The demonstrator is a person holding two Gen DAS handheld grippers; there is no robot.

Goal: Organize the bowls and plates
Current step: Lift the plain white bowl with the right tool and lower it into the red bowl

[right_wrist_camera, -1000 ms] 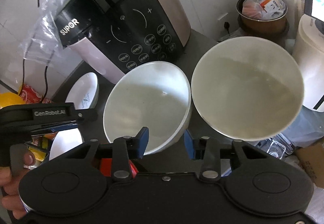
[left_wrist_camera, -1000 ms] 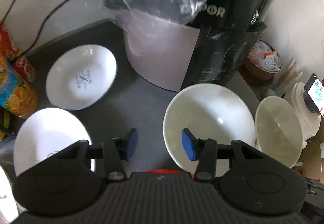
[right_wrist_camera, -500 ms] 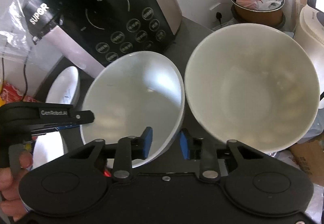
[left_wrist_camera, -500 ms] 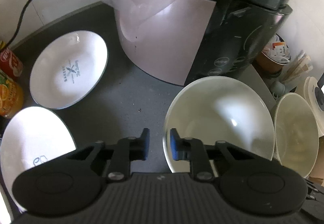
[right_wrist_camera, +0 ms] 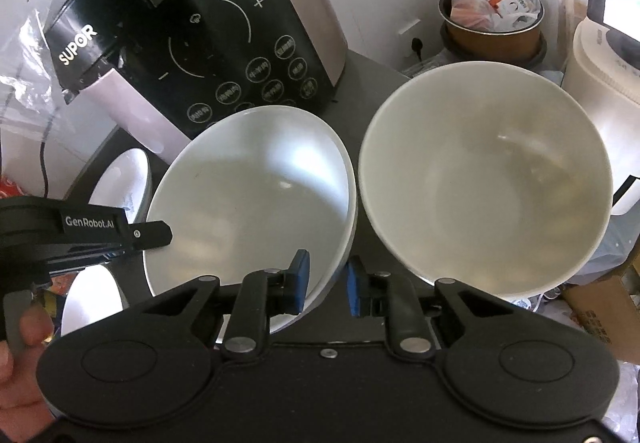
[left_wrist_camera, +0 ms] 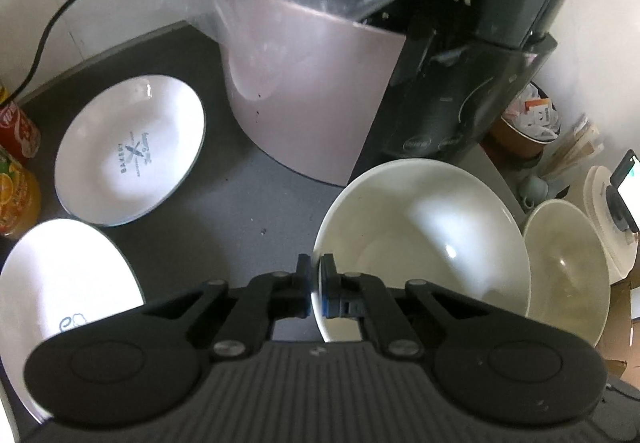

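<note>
While the left hand-held gripper (left_wrist_camera: 315, 285) pinches the near rim of the left bowl (left_wrist_camera: 420, 243), its blue pads pressed tight on the thin wall, the right hand-held gripper (right_wrist_camera: 326, 283) straddles that same bowl's opposite rim, jaws spread and apparently not yet biting. The right bowl (right_wrist_camera: 484, 175) sits just beside it, rims nearly touching, near the worktop's (left_wrist_camera: 248, 211) right edge. Risky spot: a one-point rim pinch could let the bowl pivot or slip, and any tilt could knock it against its neighbour or the cooker (right_wrist_camera: 224, 43) just behind.
</note>
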